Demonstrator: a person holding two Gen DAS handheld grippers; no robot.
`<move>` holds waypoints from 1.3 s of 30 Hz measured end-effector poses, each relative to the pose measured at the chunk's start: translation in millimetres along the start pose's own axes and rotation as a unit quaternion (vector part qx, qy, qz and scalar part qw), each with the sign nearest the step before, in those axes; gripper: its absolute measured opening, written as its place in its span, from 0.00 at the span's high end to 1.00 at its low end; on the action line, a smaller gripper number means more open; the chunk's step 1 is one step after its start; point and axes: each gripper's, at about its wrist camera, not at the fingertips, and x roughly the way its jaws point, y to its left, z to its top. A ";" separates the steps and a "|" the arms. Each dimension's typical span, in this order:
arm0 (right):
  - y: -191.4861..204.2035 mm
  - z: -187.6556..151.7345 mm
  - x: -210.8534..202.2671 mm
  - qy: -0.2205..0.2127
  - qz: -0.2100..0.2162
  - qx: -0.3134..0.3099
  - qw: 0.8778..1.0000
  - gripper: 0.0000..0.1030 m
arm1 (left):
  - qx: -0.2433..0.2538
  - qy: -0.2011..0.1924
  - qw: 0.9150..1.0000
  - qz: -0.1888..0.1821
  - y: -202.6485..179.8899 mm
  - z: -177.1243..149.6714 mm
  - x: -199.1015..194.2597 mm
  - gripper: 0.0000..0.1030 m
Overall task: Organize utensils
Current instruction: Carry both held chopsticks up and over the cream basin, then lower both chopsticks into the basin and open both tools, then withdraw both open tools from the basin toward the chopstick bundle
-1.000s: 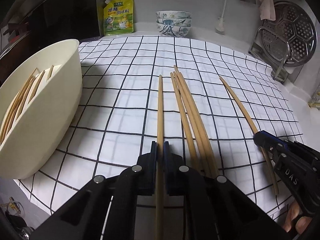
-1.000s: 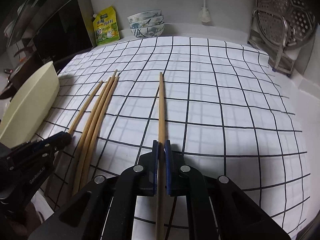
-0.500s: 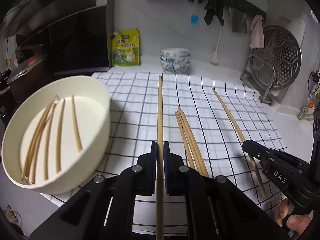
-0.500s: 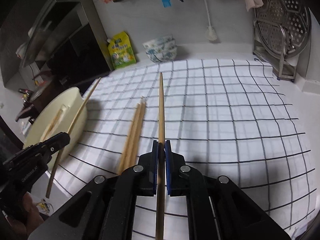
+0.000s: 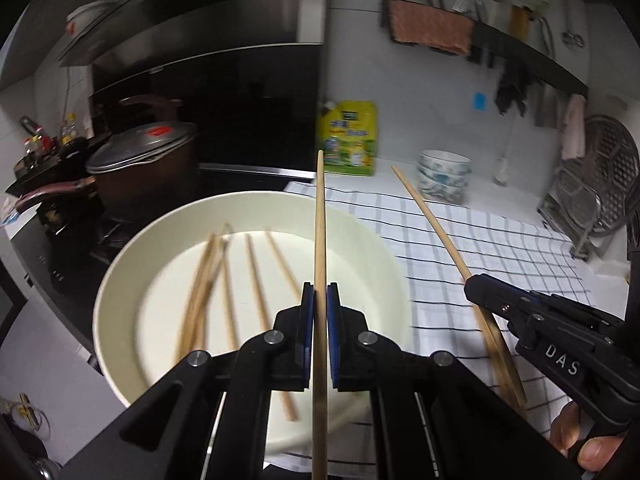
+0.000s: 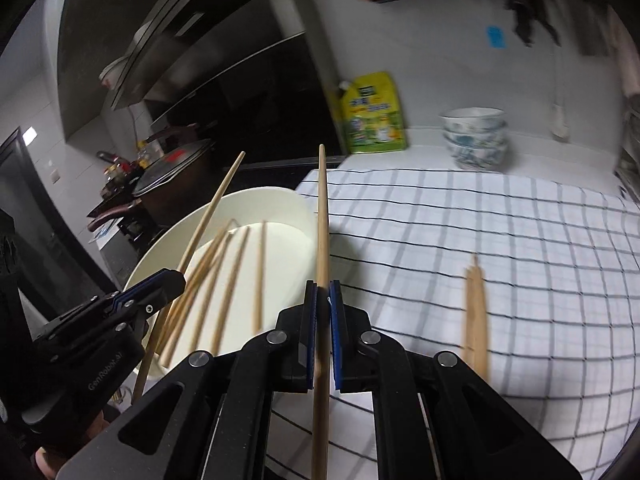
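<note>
Nearest, the left gripper (image 5: 319, 336) pinches 1 wooden chopstick (image 5: 319, 240) lengthwise over the cream basin (image 5: 120, 280), apparently ready to drop it among about 5 chopsticks (image 5: 224, 280) lying inside. Beside it, the right gripper (image 6: 323, 336) clamps another chopstick (image 6: 322, 220) near the basin's rim. Beyond, a small bundle of chopsticks (image 6: 475, 312) waits on the checked cloth (image 6: 500, 240).

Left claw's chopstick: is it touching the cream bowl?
Cannot tell. In the left wrist view the chopstick, clamped in the left claw, crosses the cream bowl rim, but no gap or contact shows.
</note>
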 end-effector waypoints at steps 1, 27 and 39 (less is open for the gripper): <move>10.5 5.6 8.7 0.005 0.005 -0.008 1.000 0.94 | -0.006 0.002 1.000 0.004 9.1 1.3 2.5 0.93; 71.1 18.7 108.5 0.101 0.022 -0.031 0.994 0.92 | -0.080 0.070 0.994 0.035 96.3 -9.0 58.8 0.47; 71.4 12.2 77.7 0.074 0.014 -0.034 0.997 0.82 | -0.078 0.053 0.995 0.041 93.5 -17.4 31.9 0.32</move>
